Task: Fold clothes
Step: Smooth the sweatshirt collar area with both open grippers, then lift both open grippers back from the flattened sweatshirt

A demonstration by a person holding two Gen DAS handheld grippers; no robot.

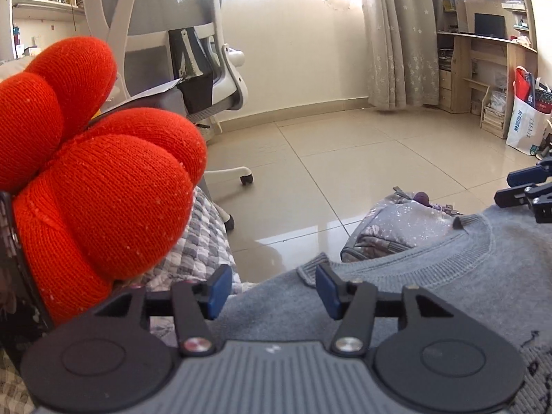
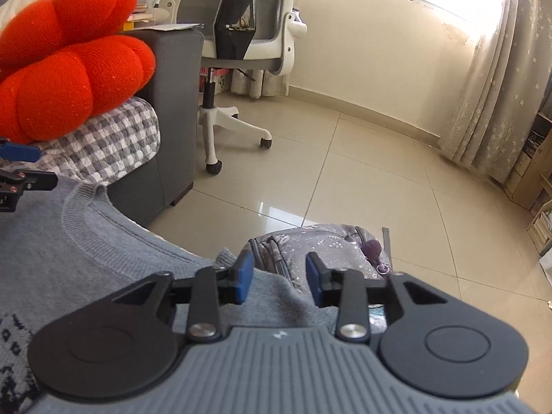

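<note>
Right now my left gripper (image 1: 272, 291) has its blue pads standing apart over the shoulder of the grey sweater (image 1: 396, 296), with nothing pinched between them; the knit lies under and just past the fingertips. My right gripper (image 2: 280, 277) is parted as well, also empty, its left pad over the sweater's other shoulder edge and its right pad out past the cloth. Between my two pairs of fingers runs the ribbed neckline (image 2: 86, 214), and the sweater lies flat with its collar pointing away from me. Close under my right wrist a dark knitted pattern (image 2: 13, 341) shows on the front.

Just beyond the right fingertips, on the tiled floor (image 2: 362, 179), lies a grey speckled backpack (image 2: 310, 245); it is zipped, so I cannot tell what is in it. A purple pompom (image 2: 372, 250) rests on it.

Left of my left fingers sits a red knitted cushion (image 1: 96, 186) on a checked cover (image 2: 114, 138) over a grey sofa arm (image 2: 176, 120). Further off stands a white office chair (image 2: 234, 34). Far right of my left fingers, a white shopping bag (image 1: 526, 120) holds red and dark items.
</note>
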